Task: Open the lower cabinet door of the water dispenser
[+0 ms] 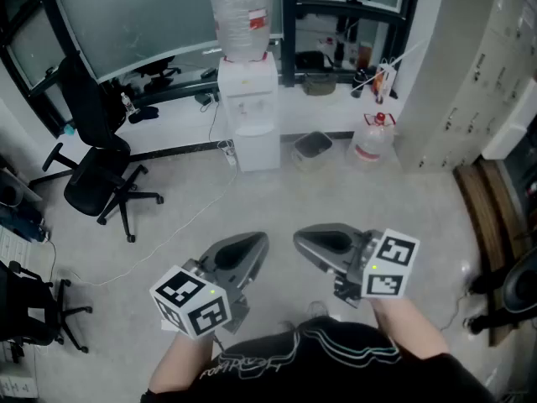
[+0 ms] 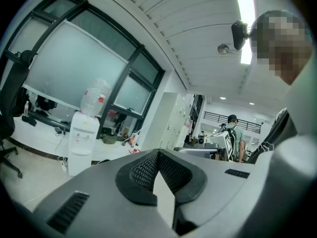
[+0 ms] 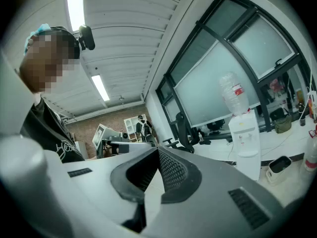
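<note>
- Grey floor (image 1: pixel 193 217) ran to the window wall, where the water dispenser (image 1: pixel 248 107) stood, its lower cabinet door (image 1: pixel 257 151) closed.
- Left hand-held gripper (image 1: pixel 243 252) was clenched, empty, well apart from it.
- Right hand-held gripper (image 1: pixel 323 243) was clenched on nothing too.

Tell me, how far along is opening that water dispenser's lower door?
Nothing done yet: the lower cabinet door looks shut. The left gripper and right gripper are closed, empty, far across the floor from the water dispenser. To do: walk over, grip the door, pull.
</note>
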Motion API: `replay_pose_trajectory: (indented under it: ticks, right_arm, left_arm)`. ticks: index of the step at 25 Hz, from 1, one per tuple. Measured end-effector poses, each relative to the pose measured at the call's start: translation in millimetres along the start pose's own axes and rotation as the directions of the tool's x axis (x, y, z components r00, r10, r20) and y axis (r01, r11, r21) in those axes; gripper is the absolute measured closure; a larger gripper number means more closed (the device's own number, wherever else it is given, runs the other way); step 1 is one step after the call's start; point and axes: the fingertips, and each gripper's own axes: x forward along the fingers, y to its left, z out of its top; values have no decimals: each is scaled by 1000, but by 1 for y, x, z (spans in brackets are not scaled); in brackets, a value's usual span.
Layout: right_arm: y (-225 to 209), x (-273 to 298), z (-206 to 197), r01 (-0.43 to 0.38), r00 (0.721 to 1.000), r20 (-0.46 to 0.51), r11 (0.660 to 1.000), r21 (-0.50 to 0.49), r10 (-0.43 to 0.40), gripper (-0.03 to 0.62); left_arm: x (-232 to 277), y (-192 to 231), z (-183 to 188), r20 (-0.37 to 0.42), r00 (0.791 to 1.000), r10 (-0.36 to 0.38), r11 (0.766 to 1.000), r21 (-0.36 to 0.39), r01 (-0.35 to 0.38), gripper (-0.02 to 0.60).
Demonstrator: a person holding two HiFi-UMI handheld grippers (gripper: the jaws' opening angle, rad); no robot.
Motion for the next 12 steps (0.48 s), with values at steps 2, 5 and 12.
replay_pose_trajectory:
  ticks: [2, 5, 12]
  right_arm:
    - [3, 4, 2, -1, 1000, 0, 1000, -5, 1, 582]
    - [7, 8, 3, -2, 1000, -1, 1000, -12, 2, 582]
    - [-3, 10, -4, 24, 1000, -12, 1000, 4, -24, 582]
  left_arm:
    - [-4, 0, 2, 6, 1000, -5, 1000, -6, 5, 581]
    - [-8, 1, 3, 13, 1000, -10, 1000, -22, 10, 581]
    - [-1, 8, -4, 0, 1000, -25, 999, -28, 25, 581]
